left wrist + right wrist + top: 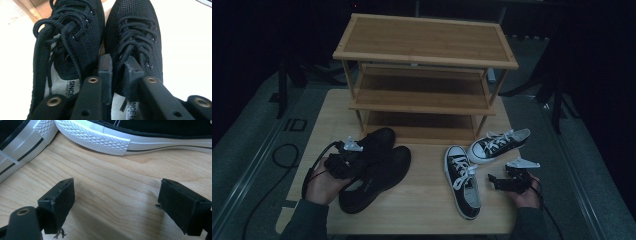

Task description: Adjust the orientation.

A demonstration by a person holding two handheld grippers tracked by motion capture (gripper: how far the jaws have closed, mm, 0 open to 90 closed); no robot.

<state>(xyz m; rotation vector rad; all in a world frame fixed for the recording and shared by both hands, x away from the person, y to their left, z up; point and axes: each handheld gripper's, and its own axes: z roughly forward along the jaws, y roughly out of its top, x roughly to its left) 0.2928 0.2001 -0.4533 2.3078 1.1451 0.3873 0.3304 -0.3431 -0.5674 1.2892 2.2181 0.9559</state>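
Observation:
Two black lace-up shoes lie side by side at the table's left, one [379, 139] behind the other [384, 177]. My left gripper [363, 161] reaches over their heel ends. In the left gripper view the jaws [117, 67] stand a little apart, with the inner collar wall of the right-hand shoe [135, 30] between them and the other shoe [75, 32] to their left; I count them open. A pair of black-and-white sneakers [463, 181] [499, 142] lies at the right. Beside them my right gripper [494, 181] is wide open over bare wood [107, 170], its jaws [116, 195] holding nothing.
A three-tier wooden shoe rack [427, 45] stands at the back of the table [422, 220]. Sneaker soles [100, 137] [20, 142] lie just beyond the right jaws. Cables trail off the table's left and right sides.

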